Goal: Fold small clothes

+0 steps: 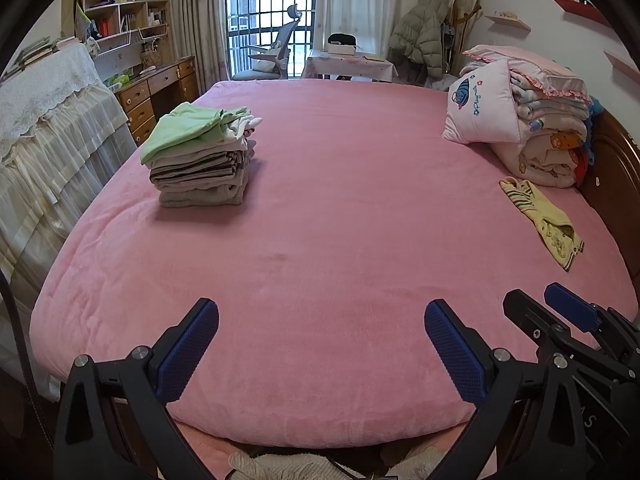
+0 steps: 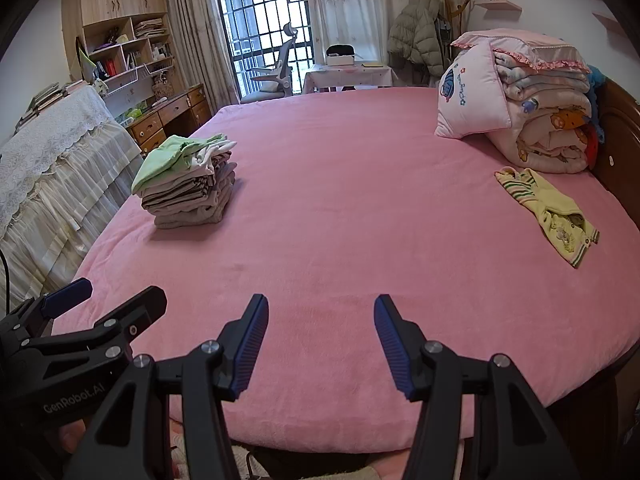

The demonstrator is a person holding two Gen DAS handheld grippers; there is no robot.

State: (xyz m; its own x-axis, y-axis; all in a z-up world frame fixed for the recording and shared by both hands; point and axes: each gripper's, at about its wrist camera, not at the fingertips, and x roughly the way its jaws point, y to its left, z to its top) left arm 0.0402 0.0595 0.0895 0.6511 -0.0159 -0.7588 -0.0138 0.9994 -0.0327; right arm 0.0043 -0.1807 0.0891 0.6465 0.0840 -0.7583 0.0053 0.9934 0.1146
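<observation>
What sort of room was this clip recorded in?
Most likely a home bedroom: a large bed under a pink blanket, folded quilts and a pillow stacked by the headboard, and a wooden desk with shelves beside the window.

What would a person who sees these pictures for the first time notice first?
The wide pink bed cover fills almost the whole view. On its left side stands a neat stack of folded clothes with a green piece on top, and on the right lies one unfolded yellow garment, in front of piled pink bedding at the headboard. Near the camera, the left gripper and the right gripper are both open and hold nothing.
</observation>
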